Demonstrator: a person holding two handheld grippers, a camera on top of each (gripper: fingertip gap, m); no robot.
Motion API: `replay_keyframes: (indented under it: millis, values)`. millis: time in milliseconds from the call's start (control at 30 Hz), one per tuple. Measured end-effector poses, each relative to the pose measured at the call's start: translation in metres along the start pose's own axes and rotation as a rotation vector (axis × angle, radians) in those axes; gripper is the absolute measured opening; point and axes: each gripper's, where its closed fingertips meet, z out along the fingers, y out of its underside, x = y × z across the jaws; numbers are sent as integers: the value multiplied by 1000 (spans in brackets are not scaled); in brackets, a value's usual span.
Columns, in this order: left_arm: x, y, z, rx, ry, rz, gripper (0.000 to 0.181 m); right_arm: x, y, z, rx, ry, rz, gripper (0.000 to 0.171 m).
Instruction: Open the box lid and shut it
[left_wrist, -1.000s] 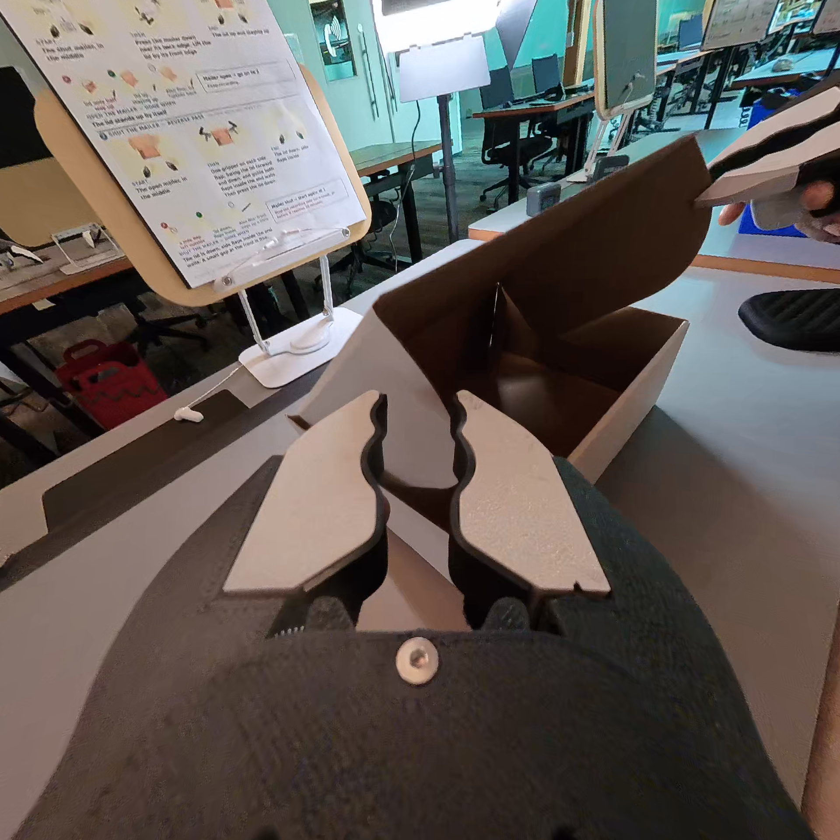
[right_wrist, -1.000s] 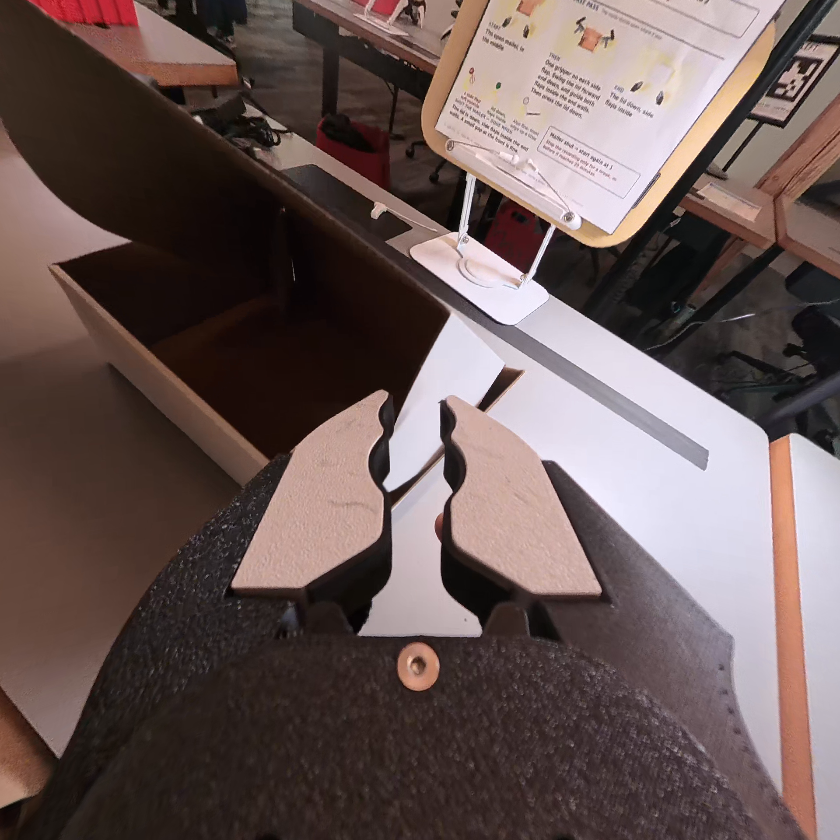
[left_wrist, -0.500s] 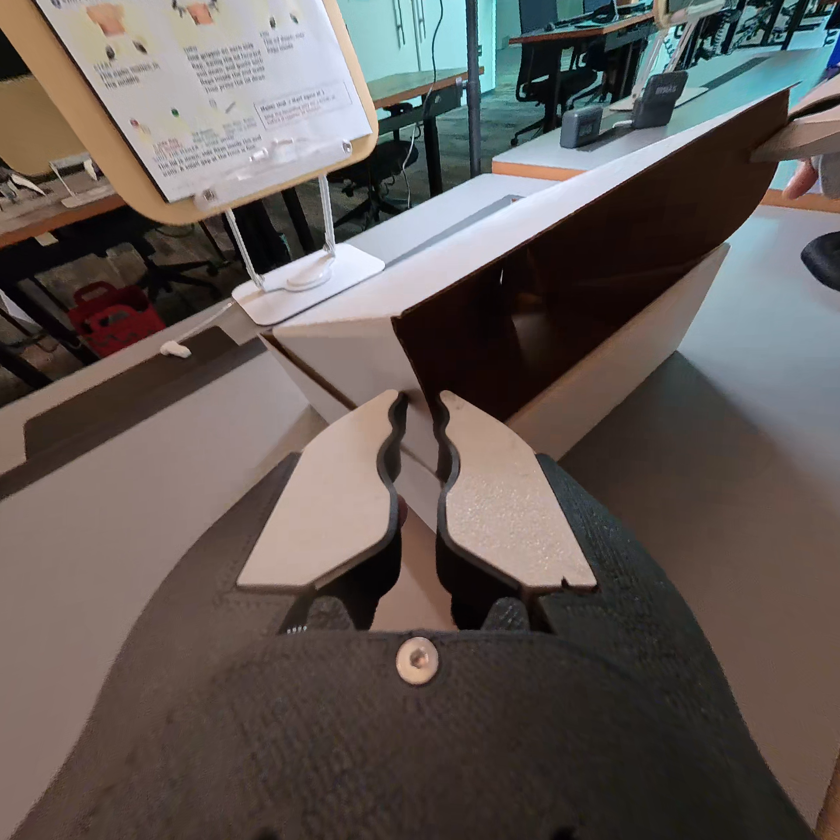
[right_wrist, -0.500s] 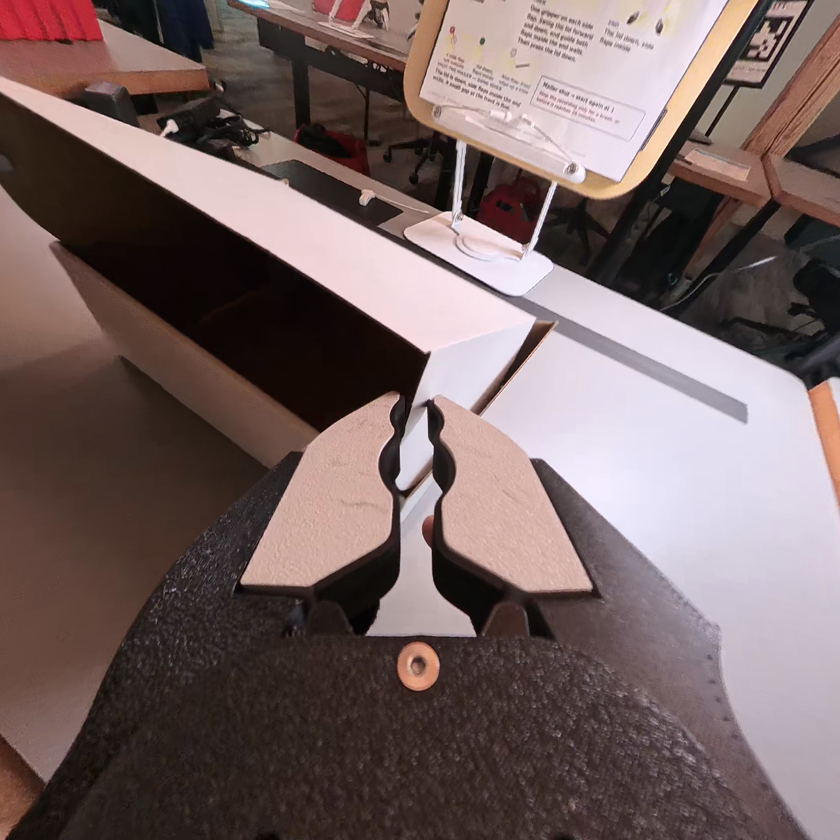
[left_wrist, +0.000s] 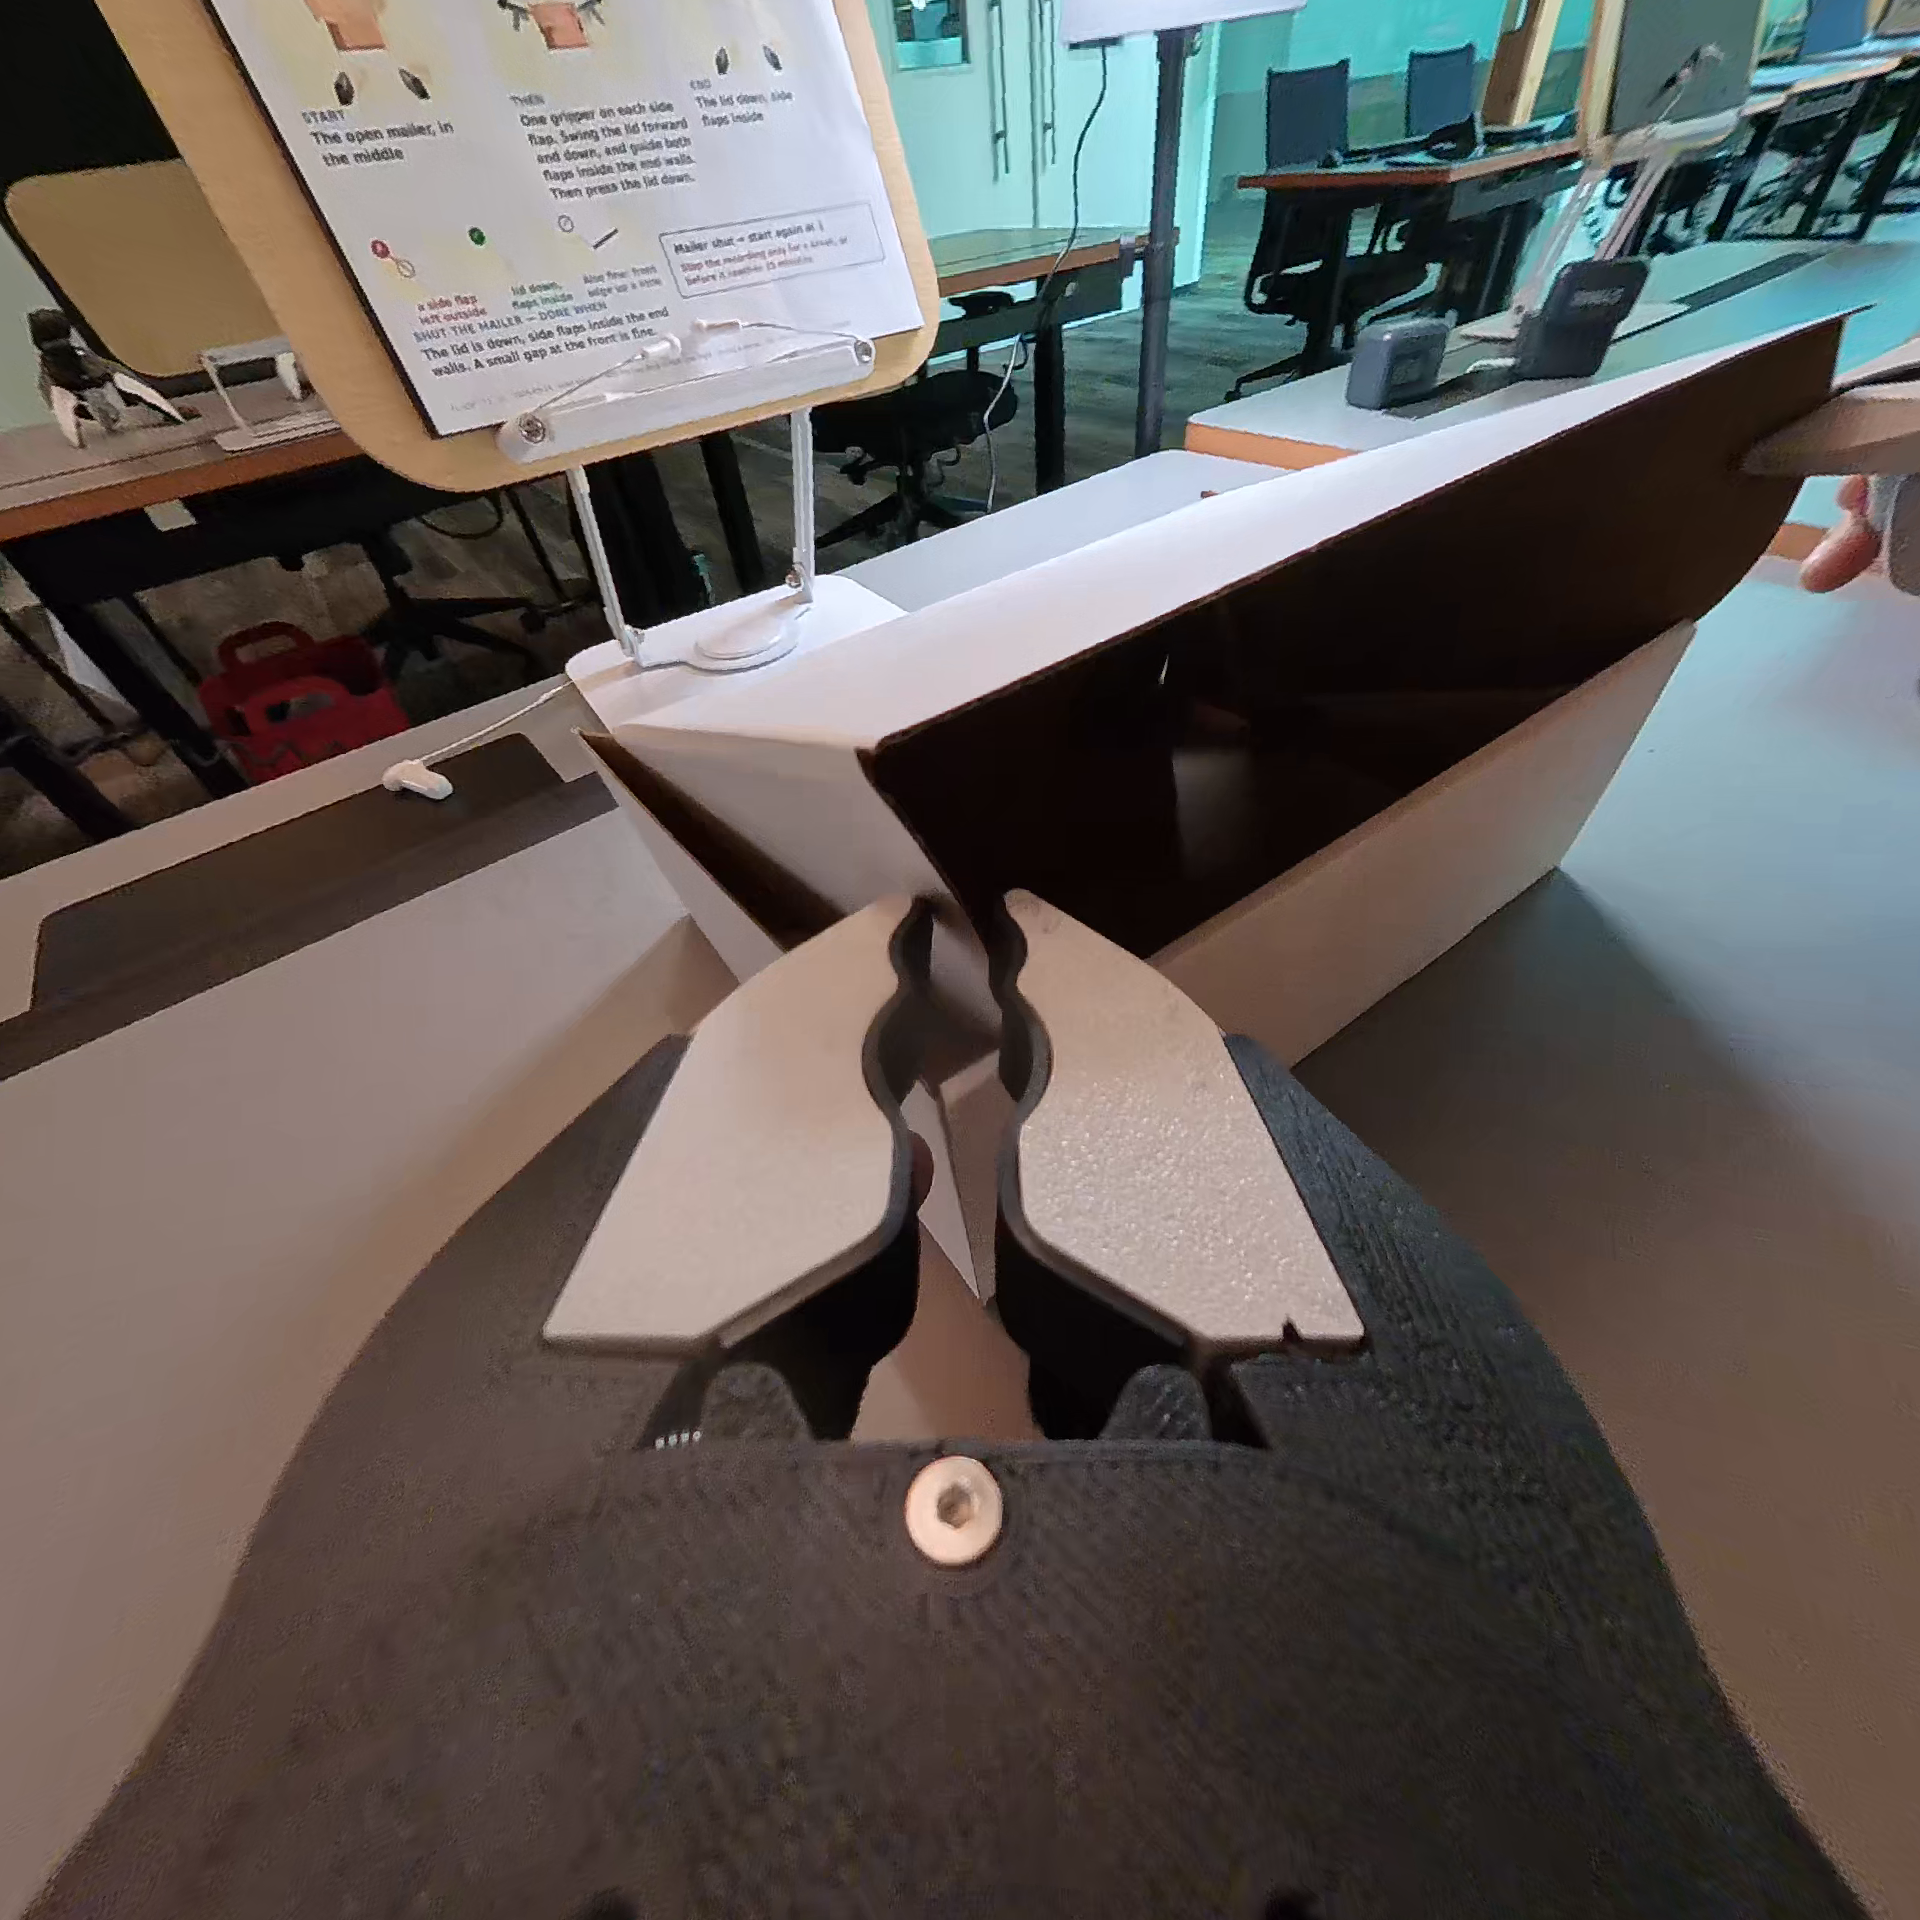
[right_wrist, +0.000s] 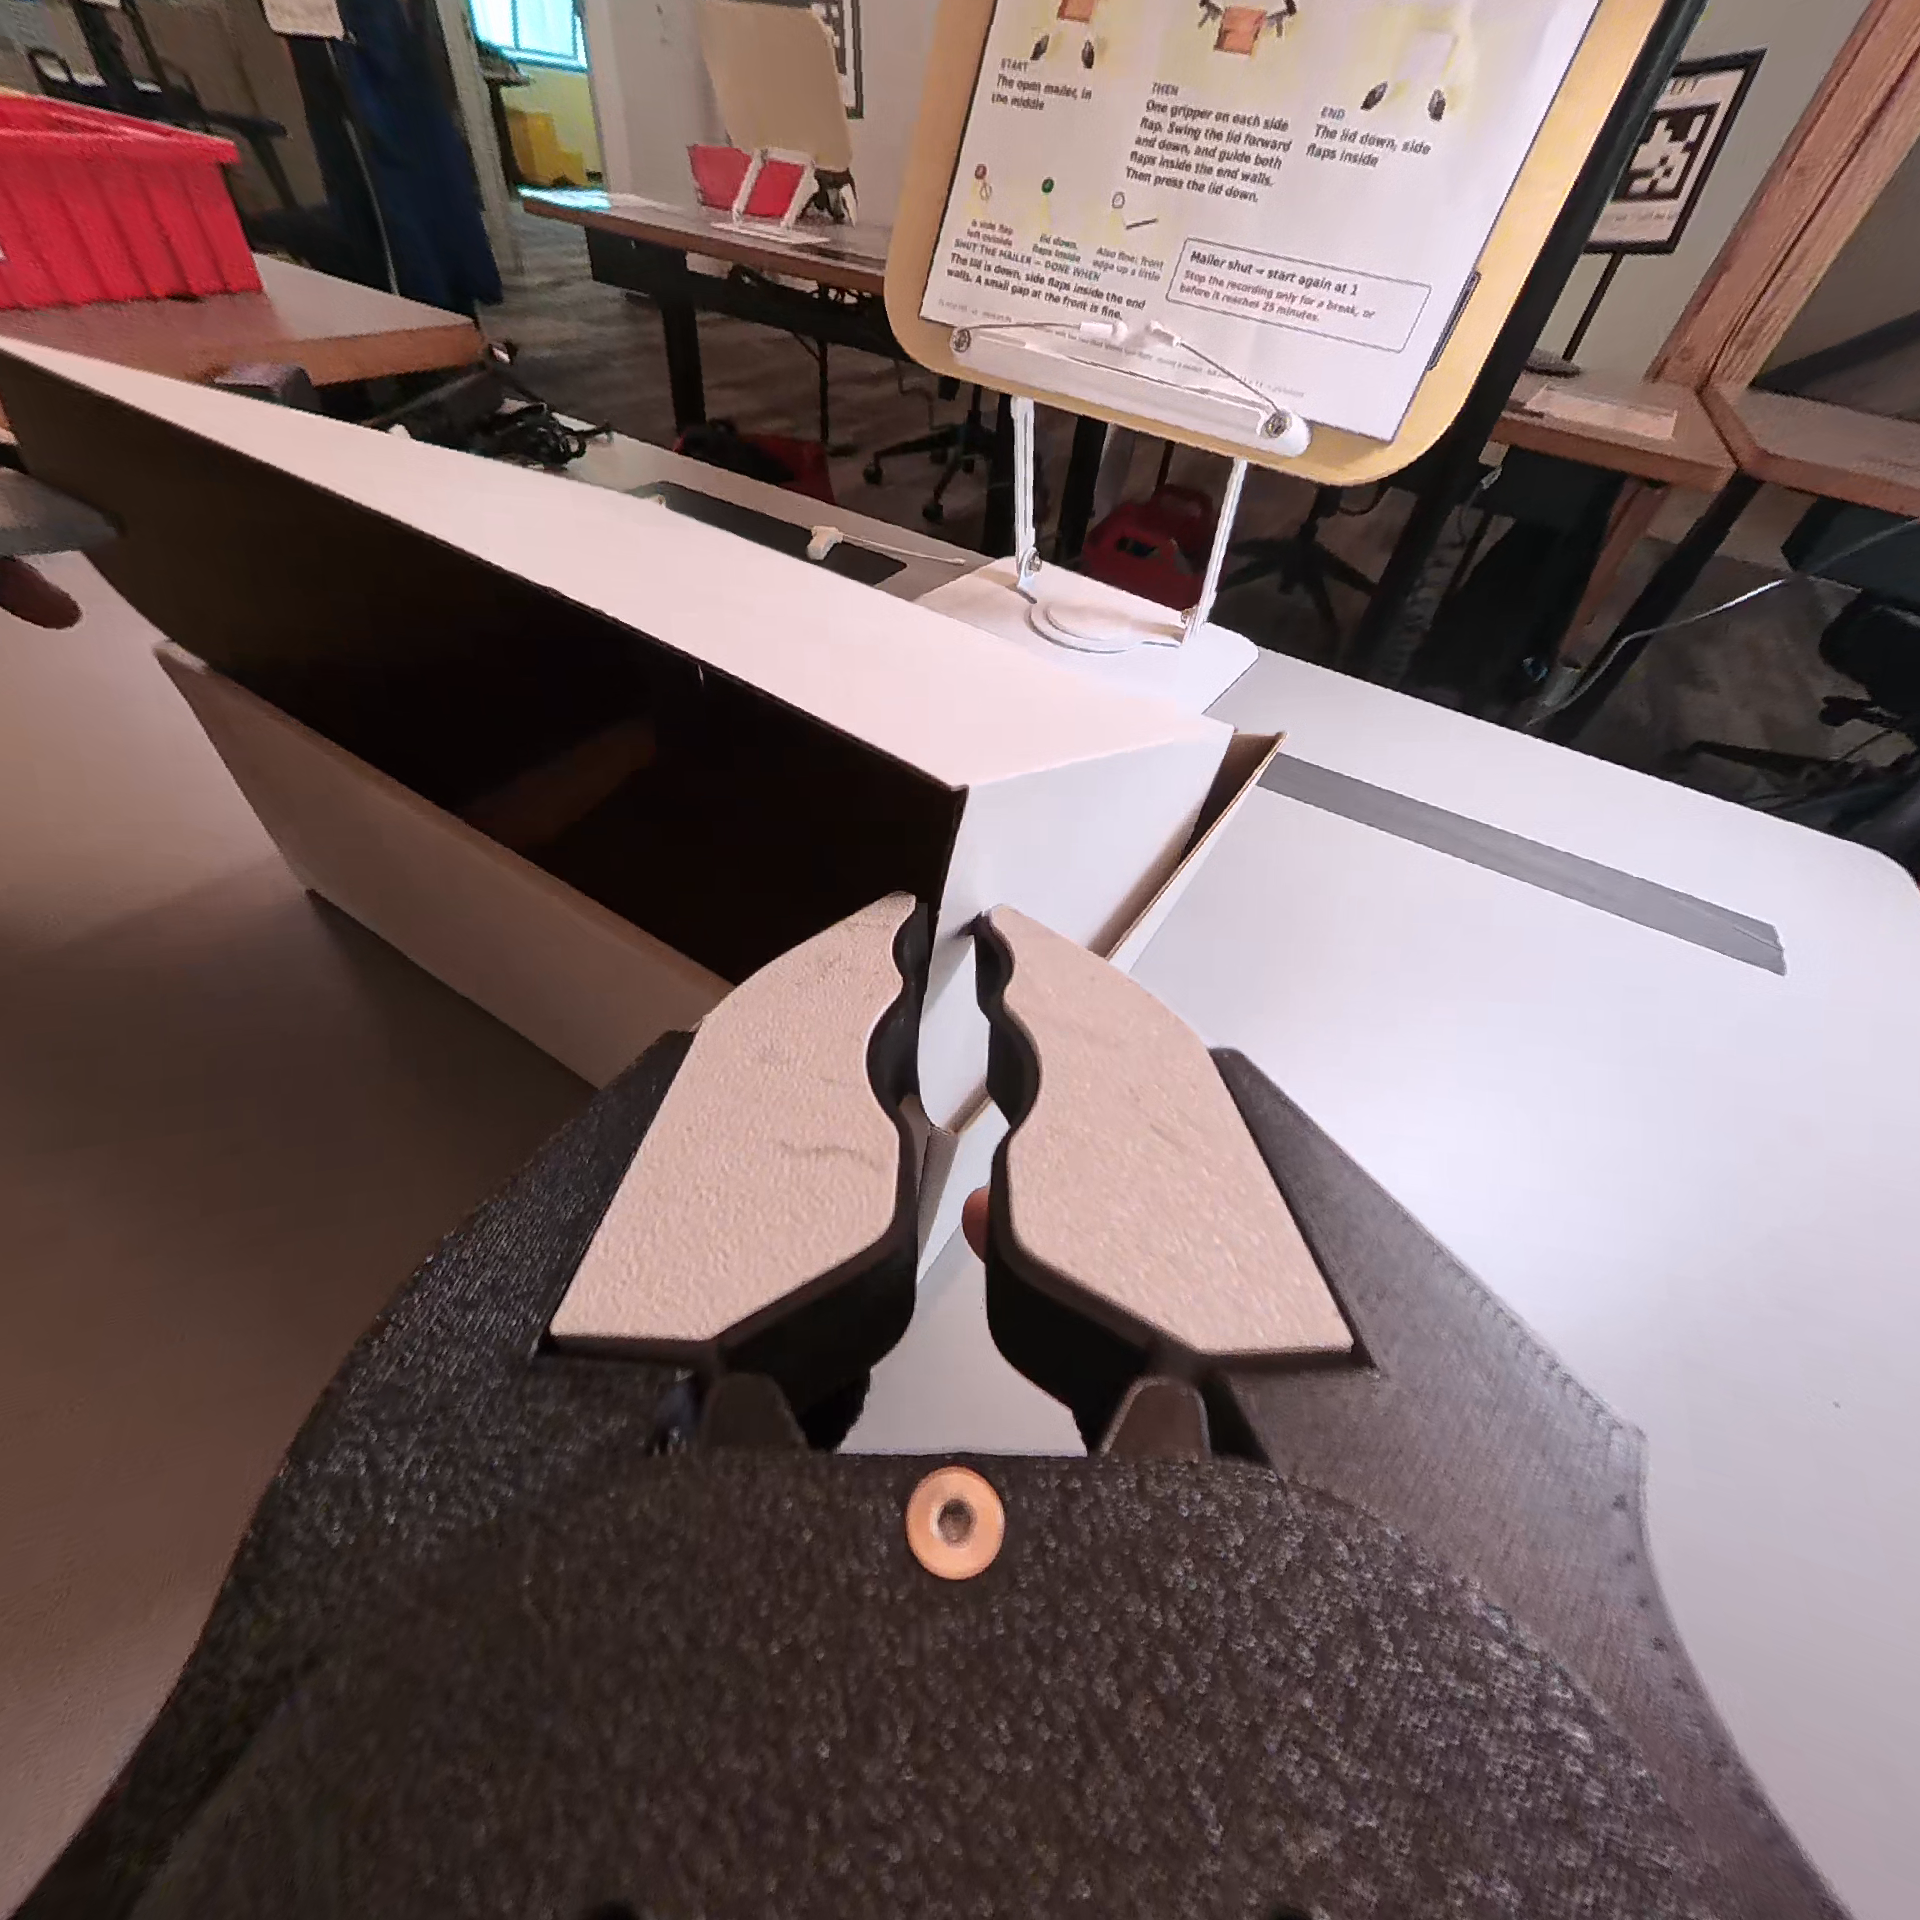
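Swinging down over the last second, the white cardboard lid (left_wrist: 1195, 582) now hangs low over the brown-lined cardboard box (left_wrist: 1403, 894) on the grey desk (left_wrist: 1662, 1195). Left tool (left_wrist: 961, 925) and right tool (right_wrist: 948, 930) each pinch a white side flap (right_wrist: 1039, 883); both flaps likely need tucking inside next.

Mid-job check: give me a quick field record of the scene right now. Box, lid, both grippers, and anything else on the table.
box: white cardboard mailer, brown inside, on grey table
lid: lid partly lowered, gap still open along the front
left gripper: left gripper shut on left side flap
right gripper: right gripper shut on right side flap
flaps: not yet tucked inside the end walls
behind box: instruction sheet on stand
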Motion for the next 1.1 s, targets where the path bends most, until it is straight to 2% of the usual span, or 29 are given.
replay_keyframes:
  millis: [233,567,800,1100]
  values:
    - [-3,7,3,-4,2,14,10,3,6,5,63,34,-42,7]
    - [-21,3,-5,-67,-97,207,7,-5,4,6,65,25,-70,7]
    - [-18,22,-2,-96,-146,265,7,-5,5,6,77,30,-78,7]
    - [-16,37,2,-117,-140,245,7,-6,38,16,-40,56,-93,7]
